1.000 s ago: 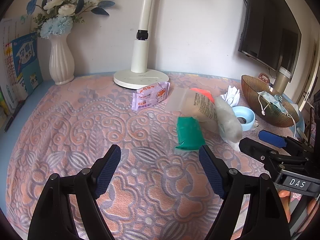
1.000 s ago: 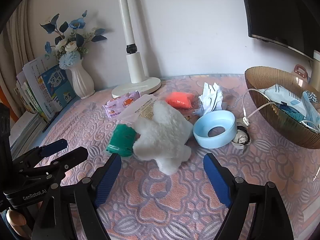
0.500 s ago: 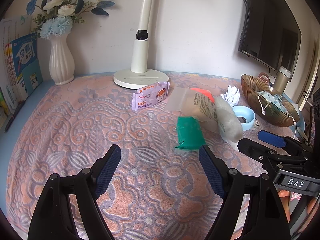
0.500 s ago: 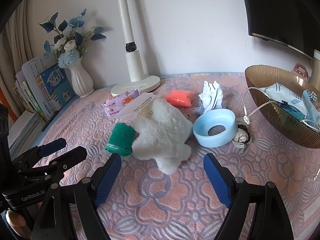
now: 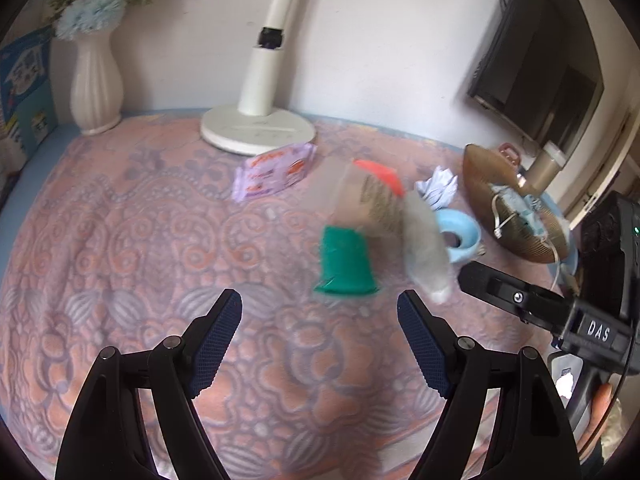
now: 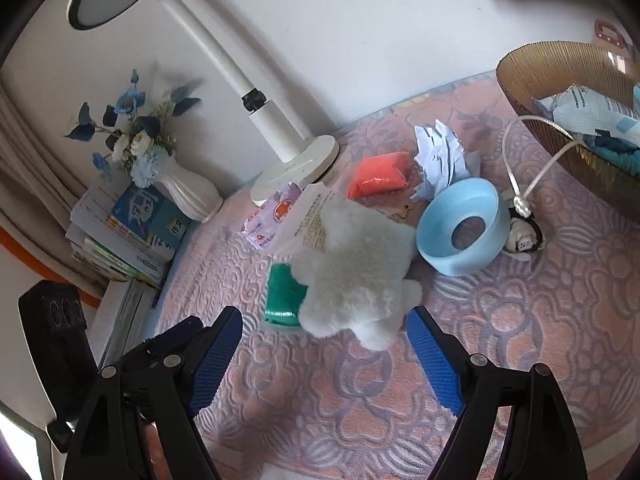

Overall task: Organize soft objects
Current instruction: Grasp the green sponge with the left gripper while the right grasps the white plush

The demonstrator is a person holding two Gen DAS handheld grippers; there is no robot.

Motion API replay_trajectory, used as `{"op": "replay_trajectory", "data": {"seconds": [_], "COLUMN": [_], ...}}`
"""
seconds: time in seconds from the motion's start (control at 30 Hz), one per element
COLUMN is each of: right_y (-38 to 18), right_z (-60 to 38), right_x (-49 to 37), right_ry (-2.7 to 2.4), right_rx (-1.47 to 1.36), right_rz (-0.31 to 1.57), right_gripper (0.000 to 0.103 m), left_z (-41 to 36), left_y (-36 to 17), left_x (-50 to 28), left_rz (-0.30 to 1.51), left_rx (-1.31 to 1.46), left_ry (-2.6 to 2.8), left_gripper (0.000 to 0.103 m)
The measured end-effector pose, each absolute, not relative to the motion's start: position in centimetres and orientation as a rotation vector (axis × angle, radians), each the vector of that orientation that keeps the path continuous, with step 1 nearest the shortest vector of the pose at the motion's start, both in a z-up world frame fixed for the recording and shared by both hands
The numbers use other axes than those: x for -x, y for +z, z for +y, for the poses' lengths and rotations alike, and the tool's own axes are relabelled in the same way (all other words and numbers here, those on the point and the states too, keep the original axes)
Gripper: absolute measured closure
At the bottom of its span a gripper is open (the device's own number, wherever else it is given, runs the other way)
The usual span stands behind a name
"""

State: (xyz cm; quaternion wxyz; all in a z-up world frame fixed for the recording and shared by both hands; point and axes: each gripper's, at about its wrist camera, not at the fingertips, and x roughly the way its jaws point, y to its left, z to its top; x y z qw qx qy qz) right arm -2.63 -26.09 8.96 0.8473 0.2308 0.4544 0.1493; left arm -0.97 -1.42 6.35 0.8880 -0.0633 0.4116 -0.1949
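Observation:
A white plush toy (image 6: 356,268) lies on the patterned cloth, partly over a green pouch (image 6: 282,294) and a clear printed bag (image 6: 312,216). My right gripper (image 6: 324,354) is open just short of the plush, fingers either side of it. An orange pouch (image 6: 378,176), purple wipes pack (image 6: 268,216) and crumpled paper (image 6: 440,156) lie behind. My left gripper (image 5: 320,340) is open and empty, just short of the green pouch (image 5: 346,260); the plush (image 5: 426,250) is to its right.
A brown bowl (image 6: 532,80) holding masks and packets stands at the right. A blue ring dish (image 6: 460,232) sits beside the plush. A white lamp base (image 5: 256,130), a vase (image 5: 94,80) and stacked books (image 6: 124,236) line the back and left.
Both grippers have moved forward and tilted down toward the pile. The right gripper now nearly straddles the plush. The objects have not moved.

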Motion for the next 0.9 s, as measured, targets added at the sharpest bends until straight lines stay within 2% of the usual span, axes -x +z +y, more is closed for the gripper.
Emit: {"op": "replay_trajectory", "data": {"seconds": [0.07,0.17,0.33,0.4,0.47,0.53,0.8,0.9], "right_y": [9.1,8.6,6.9,5.7,5.2,5.8,8.9,9.3], "right_z": [-25.9,-26.0,-25.9,-26.1,-26.0,-25.9,-26.1,-24.4], "right_x": [1.4,0.2,-1.3,-1.5,-1.4,-0.7,4.8,6.4], "right_ry": [0.291,0.307,0.249,0.233,0.219,0.244,0.268,0.224], "right_rx": [-0.489,-0.543,-0.536,-0.555,-0.538,-0.51,-0.42,-0.191], "right_rz": [0.995,1.016,1.067,1.093,1.091,1.06,0.999,1.04], "right_gripper": [0.02,0.023,0.025,0.027,0.036,0.054,0.055,0.054], "left_z": [-3.0,-4.9,-6.2,-6.2,-6.2,-5.9,-2.2,-0.2], "left_y": [6.0,4.2,2.8,2.6,2.4,2.7,5.3,5.5], "left_x": [0.2,-1.5,-2.6,-2.8,-2.9,-2.7,1.7,3.1], "left_rz": [0.859,0.908,0.933,0.939,0.948,0.933,0.821,0.796], "left_rx": [0.082,0.052,0.05,0.056,0.057,0.063,0.126,0.157], "left_ry": [-0.423,-0.454,-0.466,-0.468,-0.471,-0.476,-0.479,-0.448], "left_gripper": [0.025,0.038,0.041,0.061,0.062,0.063,0.063,0.063]}}
